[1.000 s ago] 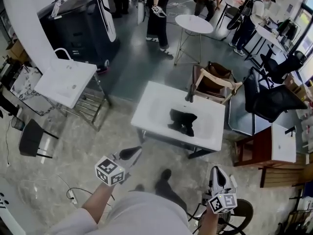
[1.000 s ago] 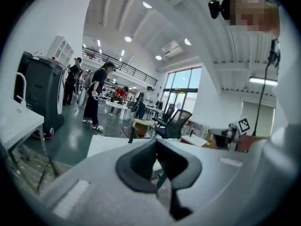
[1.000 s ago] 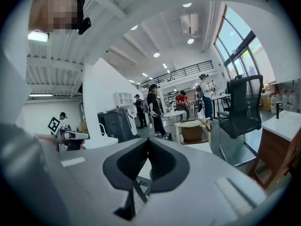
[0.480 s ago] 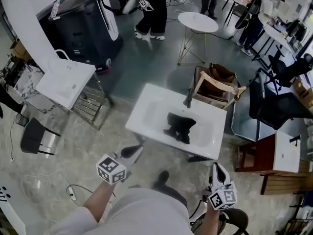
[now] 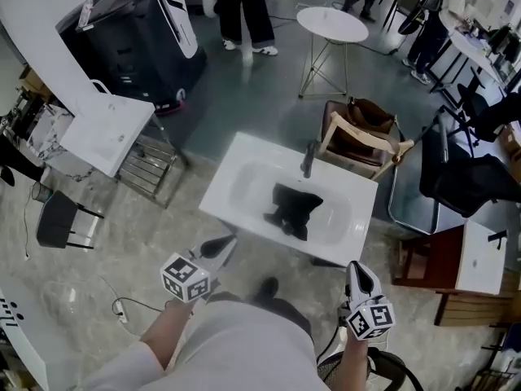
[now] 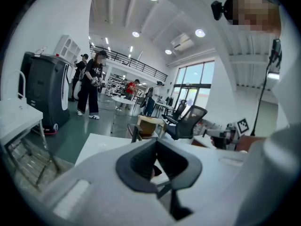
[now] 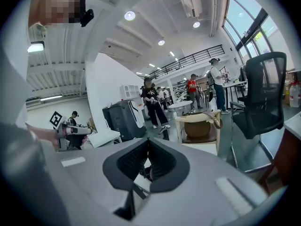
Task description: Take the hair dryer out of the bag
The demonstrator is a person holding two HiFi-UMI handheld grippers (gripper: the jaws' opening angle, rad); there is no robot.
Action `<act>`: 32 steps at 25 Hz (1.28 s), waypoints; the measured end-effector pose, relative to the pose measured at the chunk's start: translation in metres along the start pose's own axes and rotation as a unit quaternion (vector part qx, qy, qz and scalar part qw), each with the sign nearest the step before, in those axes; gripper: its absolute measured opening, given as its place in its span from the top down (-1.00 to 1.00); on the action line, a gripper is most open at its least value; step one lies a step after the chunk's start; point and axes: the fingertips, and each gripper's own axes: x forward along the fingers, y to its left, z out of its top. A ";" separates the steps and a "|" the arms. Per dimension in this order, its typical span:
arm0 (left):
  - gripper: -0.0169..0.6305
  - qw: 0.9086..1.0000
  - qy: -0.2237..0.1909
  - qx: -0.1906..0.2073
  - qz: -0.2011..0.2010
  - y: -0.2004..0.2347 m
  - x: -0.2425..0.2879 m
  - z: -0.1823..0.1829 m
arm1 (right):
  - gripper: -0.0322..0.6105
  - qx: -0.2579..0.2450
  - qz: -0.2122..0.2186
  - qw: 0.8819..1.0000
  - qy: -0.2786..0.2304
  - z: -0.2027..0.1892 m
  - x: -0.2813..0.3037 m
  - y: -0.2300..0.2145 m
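A black bag (image 5: 293, 210) lies crumpled in the basin of a white sink-top table (image 5: 232, 165) in the head view. No hair dryer shows. My left gripper (image 5: 224, 245) is shut and empty, just short of the table's near edge, left of the bag. My right gripper (image 5: 358, 269) is also shut and empty, off the table's near right corner. In the left gripper view the closed left gripper (image 6: 156, 149) points at the table, with a dark bit of the bag (image 6: 154, 172) below the tips. The right gripper (image 7: 148, 147) points the same way.
A wooden chair (image 5: 362, 133) with a brown bag stands behind the table, next to a black office chair (image 5: 468, 177). A second white sink unit (image 5: 106, 133) and a black machine (image 5: 134, 35) are at the left. A red-brown desk (image 5: 431, 259) is at the right. People (image 5: 240, 6) stand at the back.
I have walked closer to the sink table, which now sits lower and nearer in the head view. Both grippers came forward with me and stayed shut.
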 end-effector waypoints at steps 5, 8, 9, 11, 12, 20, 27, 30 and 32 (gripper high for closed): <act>0.95 1.000 0.013 -0.002 0.006 -0.003 0.024 -0.001 | 0.89 -0.003 0.015 1.000 0.010 -0.003 0.013 -0.018; 0.94 1.000 0.022 0.001 0.005 -0.007 0.032 -0.003 | 0.88 0.008 0.012 1.000 0.013 -0.006 0.015 -0.024; 0.94 1.000 0.025 0.002 0.006 -0.007 0.035 -0.003 | 0.88 0.012 0.012 1.000 0.013 -0.007 0.017 -0.025; 0.95 0.999 0.034 0.003 0.008 -0.003 0.039 -0.002 | 0.88 0.018 0.012 1.000 0.016 -0.009 0.021 -0.027; 0.95 0.999 0.038 0.003 0.009 -0.001 0.041 -0.002 | 0.88 0.020 0.012 1.000 0.019 -0.010 0.024 -0.028; 0.95 0.999 0.053 -0.003 -0.010 0.025 0.062 -0.004 | 0.88 0.021 -0.003 0.999 0.041 -0.024 0.055 -0.032; 0.95 0.995 0.079 0.007 -0.052 0.057 0.093 -0.018 | 0.88 0.027 -0.023 0.997 0.061 -0.037 0.094 -0.030; 0.95 0.994 0.089 0.000 -0.066 0.070 0.105 -0.026 | 0.88 0.025 -0.021 0.997 0.070 -0.044 0.114 -0.028; 0.95 0.992 0.097 -0.006 -0.079 0.075 0.115 -0.032 | 0.89 0.029 -0.021 0.997 0.072 -0.049 0.125 -0.028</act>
